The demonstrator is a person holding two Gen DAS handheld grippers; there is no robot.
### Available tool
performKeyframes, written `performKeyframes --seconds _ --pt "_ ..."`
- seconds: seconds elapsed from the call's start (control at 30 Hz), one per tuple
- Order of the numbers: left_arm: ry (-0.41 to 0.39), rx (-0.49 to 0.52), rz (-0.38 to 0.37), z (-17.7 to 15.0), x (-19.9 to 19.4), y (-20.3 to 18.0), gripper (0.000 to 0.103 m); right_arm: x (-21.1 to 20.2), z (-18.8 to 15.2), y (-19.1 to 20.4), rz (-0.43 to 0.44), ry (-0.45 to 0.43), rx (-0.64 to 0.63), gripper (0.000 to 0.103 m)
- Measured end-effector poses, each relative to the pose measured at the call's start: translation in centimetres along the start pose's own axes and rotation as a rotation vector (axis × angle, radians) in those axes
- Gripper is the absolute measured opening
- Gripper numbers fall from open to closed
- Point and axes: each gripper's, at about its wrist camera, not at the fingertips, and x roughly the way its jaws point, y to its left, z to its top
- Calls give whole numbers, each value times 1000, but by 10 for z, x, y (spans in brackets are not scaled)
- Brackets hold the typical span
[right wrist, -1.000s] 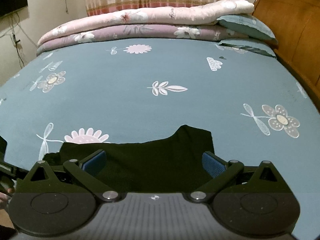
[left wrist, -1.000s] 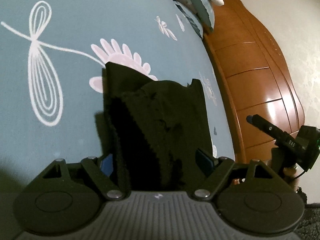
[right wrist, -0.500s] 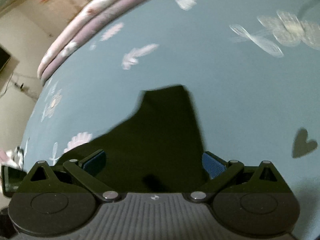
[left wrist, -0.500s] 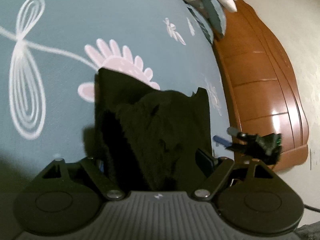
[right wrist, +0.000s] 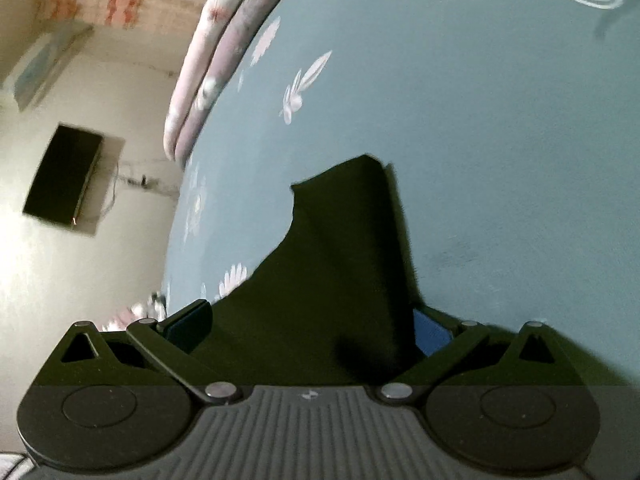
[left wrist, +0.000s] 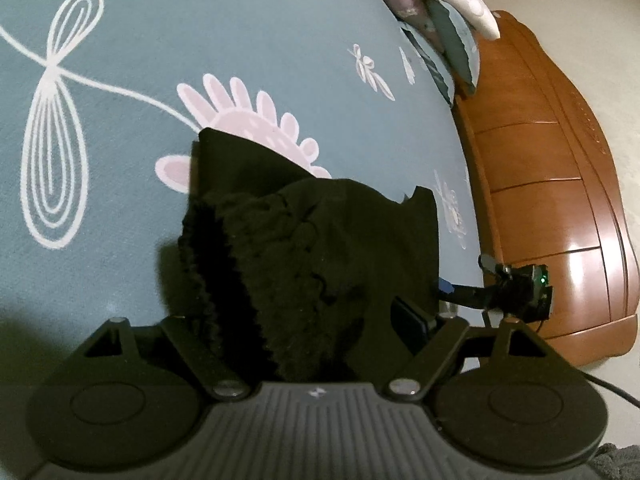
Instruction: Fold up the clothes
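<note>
Jaws spread wide on each hand-held gripper, left and right, straddle without pinching a black garment lying bunched on the blue floral bed sheet, where uneven closing could catch one layer and skew the fold.

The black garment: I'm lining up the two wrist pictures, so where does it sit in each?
Left wrist: the black garment fills the lower centre, bunched between the wide-set fingers.
Right wrist: the garment lies flatter in the lower centre, one corner pointing up toward the quilts.
Shared landmark: the pink flower print on the blue sheet, at the garment's edge in both.
</note>
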Motion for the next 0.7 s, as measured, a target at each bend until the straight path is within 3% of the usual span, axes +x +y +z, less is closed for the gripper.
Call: performKeyframes --seconds 0.17,0.23,0.33,0.4,0.47,0.6,0.7 --pt "4 5 -6 1 -1 2 82 12 -35 10 16 171 -51 103" --pt "12 -2 -22 4 -1 6 82 17 -39 16 7 164 -106 103" --pt "30 -15 -38 9 2 9 81 28 -25 14 43 122 -66 103" --pt "32 11 -4 8 1 5 72 33 -20 14 58 113 -51 103" --pt "28 35 19 6 -2 7 50 34 -22 16 55 111 -45 103" --pt "19 -8 -51 5 -8 29 48 33 -28 21 34 89 -43 103" --pt "34 37 -73 7 -7 30 48 34 -28 17 8 74 -3 103"
